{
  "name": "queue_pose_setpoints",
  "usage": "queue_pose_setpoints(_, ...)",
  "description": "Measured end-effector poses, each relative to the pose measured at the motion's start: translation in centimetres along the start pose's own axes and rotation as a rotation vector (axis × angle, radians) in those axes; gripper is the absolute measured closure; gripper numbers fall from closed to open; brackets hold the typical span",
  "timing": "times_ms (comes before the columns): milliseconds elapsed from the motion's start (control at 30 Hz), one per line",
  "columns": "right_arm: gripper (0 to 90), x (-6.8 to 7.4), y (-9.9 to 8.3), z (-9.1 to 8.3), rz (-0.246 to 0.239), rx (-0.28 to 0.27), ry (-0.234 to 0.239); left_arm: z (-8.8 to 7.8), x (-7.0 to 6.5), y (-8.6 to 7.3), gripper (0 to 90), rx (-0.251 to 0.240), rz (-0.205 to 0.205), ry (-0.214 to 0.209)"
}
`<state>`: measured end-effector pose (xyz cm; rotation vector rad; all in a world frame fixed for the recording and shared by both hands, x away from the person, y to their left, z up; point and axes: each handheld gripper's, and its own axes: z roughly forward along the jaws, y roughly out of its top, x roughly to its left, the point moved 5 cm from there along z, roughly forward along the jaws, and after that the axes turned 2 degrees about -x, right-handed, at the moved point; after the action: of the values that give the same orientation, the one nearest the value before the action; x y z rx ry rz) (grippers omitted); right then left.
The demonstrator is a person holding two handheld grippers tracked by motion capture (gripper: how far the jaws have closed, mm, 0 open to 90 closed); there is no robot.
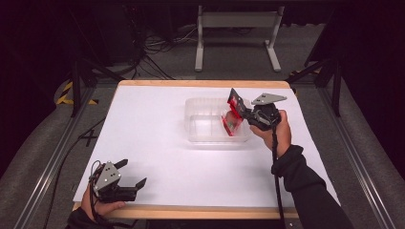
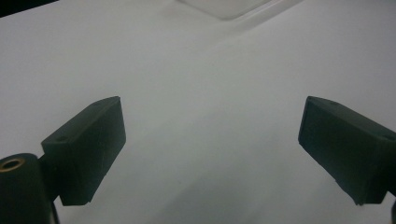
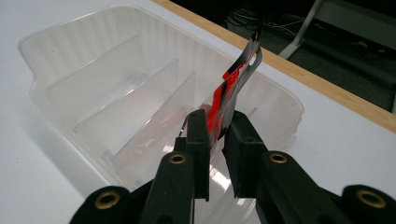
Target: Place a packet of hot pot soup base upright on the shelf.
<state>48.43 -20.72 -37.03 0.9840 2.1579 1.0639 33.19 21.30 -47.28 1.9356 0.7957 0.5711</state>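
A flat red, black and silver packet (image 1: 233,112) (image 3: 232,86) stands on edge, pinched between the jaws of my right gripper (image 1: 241,113) (image 3: 217,128), which is shut on it. The packet's lower part dips into the right end of a clear plastic divided bin (image 1: 205,125) (image 3: 93,79); its top sticks up above the rim. My left gripper (image 1: 131,174) (image 2: 212,154) rests at the table's near left corner, jaws wide apart with nothing between them, only white tabletop below.
The white table (image 1: 153,138) has a wooden edge (image 1: 191,212). The bin has several slim clear partitions (image 3: 154,100). Beyond the far edge are a metal stand (image 1: 236,36), cables and dark floor.
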Motion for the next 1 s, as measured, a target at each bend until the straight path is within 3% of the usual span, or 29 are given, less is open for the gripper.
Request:
queue_pose_setpoints(700, 70.0, 0.6, -0.5, -1.9, -0.084, 0.007, 0.052, -0.1, 0.0, 0.0, 8.4, -0.005, 0.008, 0.003)
queue_pose_setpoints(1000, 66.6, 0.9, -1.2, -2.8, -0.121, 0.008, 0.046, 0.0, 0.0, 0.0, 8.4, -0.003, 0.007, 0.005)
